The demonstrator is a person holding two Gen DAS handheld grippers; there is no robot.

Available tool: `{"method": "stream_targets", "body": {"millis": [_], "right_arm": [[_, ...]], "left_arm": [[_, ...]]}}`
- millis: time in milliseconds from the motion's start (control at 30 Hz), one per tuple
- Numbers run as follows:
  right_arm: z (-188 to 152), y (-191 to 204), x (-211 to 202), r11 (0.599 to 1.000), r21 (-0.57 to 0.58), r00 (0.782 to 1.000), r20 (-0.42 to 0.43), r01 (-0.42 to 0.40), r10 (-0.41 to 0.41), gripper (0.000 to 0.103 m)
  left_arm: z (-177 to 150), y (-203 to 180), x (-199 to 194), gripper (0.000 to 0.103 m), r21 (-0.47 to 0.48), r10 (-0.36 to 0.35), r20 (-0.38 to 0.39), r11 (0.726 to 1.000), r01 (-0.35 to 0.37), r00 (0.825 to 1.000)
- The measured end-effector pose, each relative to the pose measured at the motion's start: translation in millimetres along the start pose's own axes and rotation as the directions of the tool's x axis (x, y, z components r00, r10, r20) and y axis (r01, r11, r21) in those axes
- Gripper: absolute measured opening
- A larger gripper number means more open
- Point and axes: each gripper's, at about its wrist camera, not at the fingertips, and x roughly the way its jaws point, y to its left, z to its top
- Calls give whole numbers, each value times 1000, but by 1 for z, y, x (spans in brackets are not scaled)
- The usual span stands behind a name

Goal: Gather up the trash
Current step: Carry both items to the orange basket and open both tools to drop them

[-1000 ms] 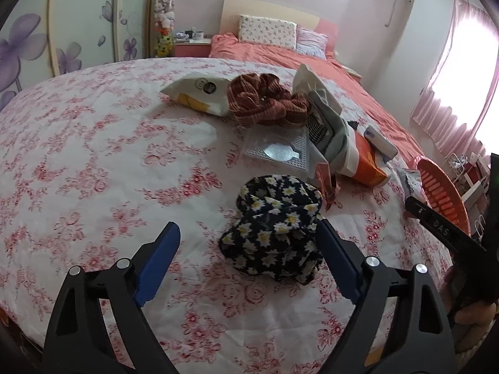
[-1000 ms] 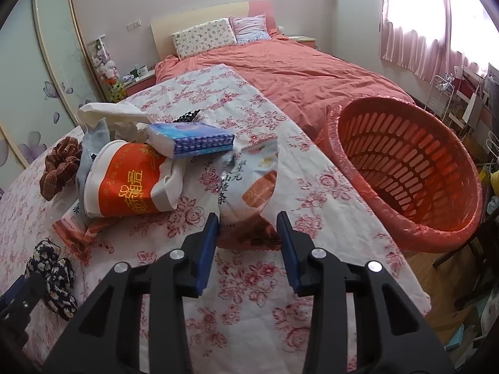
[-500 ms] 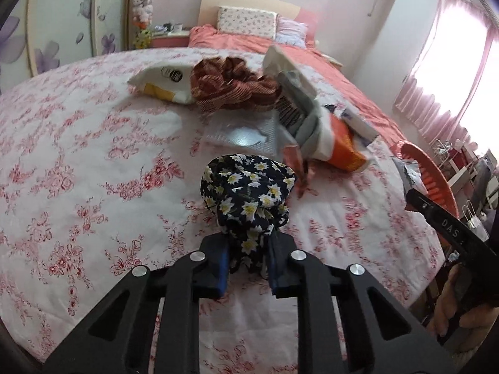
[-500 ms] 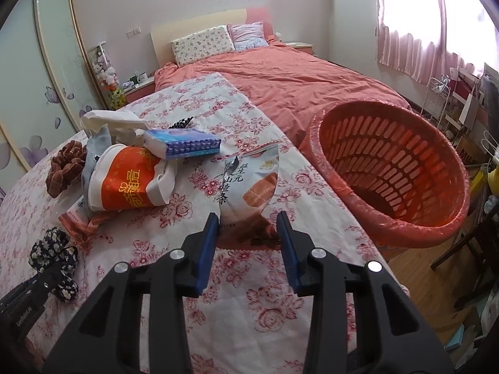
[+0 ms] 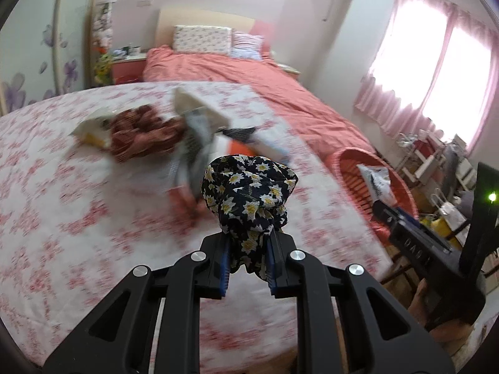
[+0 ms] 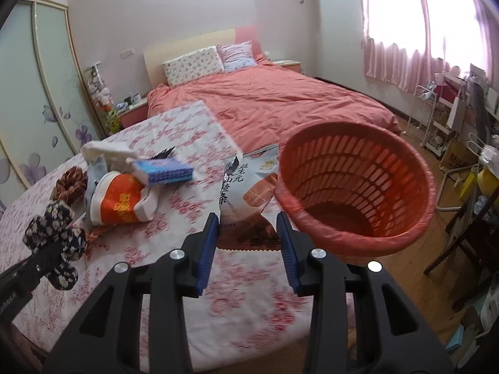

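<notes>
floral pillow (image 6: 194, 65), coral duvet (image 6: 280, 99), pink curtains (image 6: 414, 62)

The bed (image 6: 174, 283), under a floral sheet, carries a brown scrunchie (image 6: 69, 183), an orange-and-white bag (image 6: 120, 201), a blue tissue pack (image 6: 162, 172) and crumpled wrappers (image 5: 93, 129) clustered together.

Daylight is admitted through the window (image 5: 436, 71) at 2 o'clock in both views; panes and pink curtains (image 6: 405, 59) are blown out to glare. Room is evenly bright, shadows soft. Heavy motion blur is seen on the floral bedspread (image 5: 62, 187) in the left wrist view, milder at 6 o'clock in the right. Fisheye bending and black vignette are seen at all corners.
</notes>
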Motion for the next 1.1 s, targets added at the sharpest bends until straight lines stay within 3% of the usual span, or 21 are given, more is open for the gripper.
{"method": "stream_targets", "body": {"millis": [433,667,1100], "right_arm": [[12,-76,-15,992,88,994,53,87,-92,38],[22,-101,9,988,124,993,54,93,-100,37],[33,-141,38,977,198,994,53,85,-97,37]], "left_arm": [[16,-84,42,18,94,-128,-21,987,129,992],[23,-127,70,18,131,-175,-48,975,180,983],[26,-172,112,18,173,-244,-114,950,261,963]]}}
